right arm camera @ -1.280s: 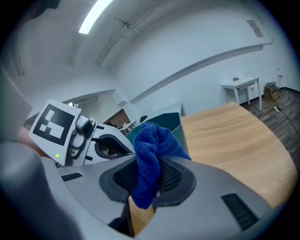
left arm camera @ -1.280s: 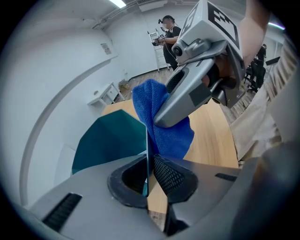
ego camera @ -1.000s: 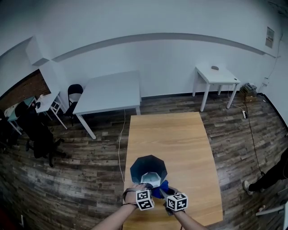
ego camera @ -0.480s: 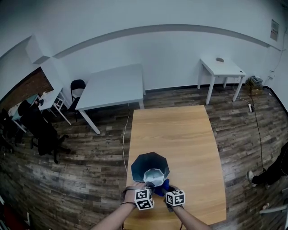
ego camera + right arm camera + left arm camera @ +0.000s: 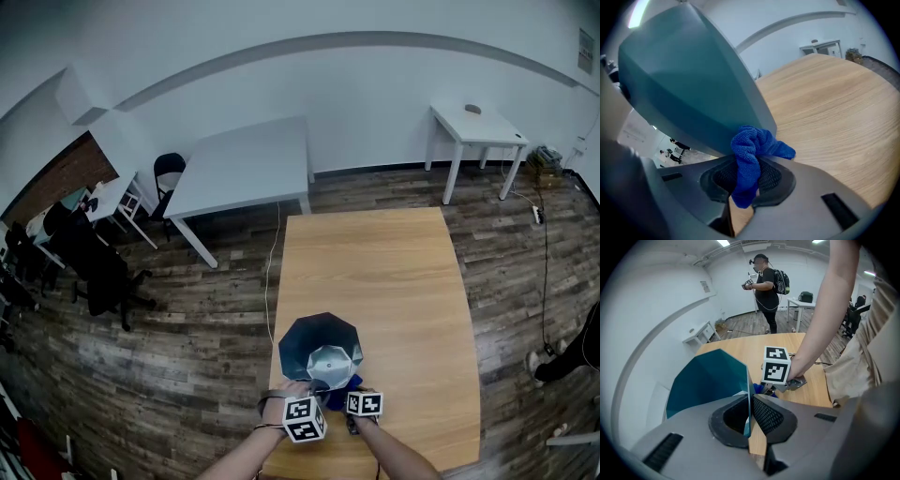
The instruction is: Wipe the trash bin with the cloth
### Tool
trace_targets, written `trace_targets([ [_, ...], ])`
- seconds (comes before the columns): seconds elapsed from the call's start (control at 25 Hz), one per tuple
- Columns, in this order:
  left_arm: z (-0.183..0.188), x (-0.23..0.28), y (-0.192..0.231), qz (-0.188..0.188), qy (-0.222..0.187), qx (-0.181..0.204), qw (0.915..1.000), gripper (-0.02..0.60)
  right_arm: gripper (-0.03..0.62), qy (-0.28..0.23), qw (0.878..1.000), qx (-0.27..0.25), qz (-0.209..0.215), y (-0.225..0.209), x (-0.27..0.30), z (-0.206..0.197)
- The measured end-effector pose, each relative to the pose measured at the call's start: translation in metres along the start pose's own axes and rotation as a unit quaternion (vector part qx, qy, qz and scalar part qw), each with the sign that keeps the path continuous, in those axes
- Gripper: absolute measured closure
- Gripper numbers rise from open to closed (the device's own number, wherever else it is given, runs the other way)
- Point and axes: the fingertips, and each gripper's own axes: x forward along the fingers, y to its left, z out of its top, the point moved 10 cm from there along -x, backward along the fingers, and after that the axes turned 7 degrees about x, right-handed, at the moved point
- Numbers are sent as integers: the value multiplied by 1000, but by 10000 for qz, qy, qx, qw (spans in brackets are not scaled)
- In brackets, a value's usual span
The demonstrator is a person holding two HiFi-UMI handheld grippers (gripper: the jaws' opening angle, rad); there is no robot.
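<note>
L gripper (image 5: 751, 403) is clamping the teal trash bin (image 5: 317, 339) by its near rim, at the wooden table's (image 5: 375, 272) near end. R gripper (image 5: 749, 177) is pinching the blue cloth (image 5: 751, 149) against the bin's outer wall.

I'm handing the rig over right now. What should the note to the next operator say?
Left gripper: shut on the trash bin wall at its rim.
Right gripper: shut on the blue cloth, which lies against the bin's outer wall, low down.
The bin stands on the wooden table, near the person's edge.
Done: bin gripped, cloth at the wall; how much has been wiped doesn't show.
Left: probably wiping around the outside.
</note>
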Motion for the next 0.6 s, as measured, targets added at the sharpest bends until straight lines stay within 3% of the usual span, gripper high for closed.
trace_targets([
  [0.2,0,2,2,14,-9,25,10000,546,514,323,9992,-135,-202,-23,30,-4],
  [0.32,-1,1,2,39,-28,2,10000,546,514,409,9990,41,-162,-27,38,-6],
  [0.6,0,6,-5,373,-2,116,9992,545,514,354,9986,-345,-207,-19,15,-4],
])
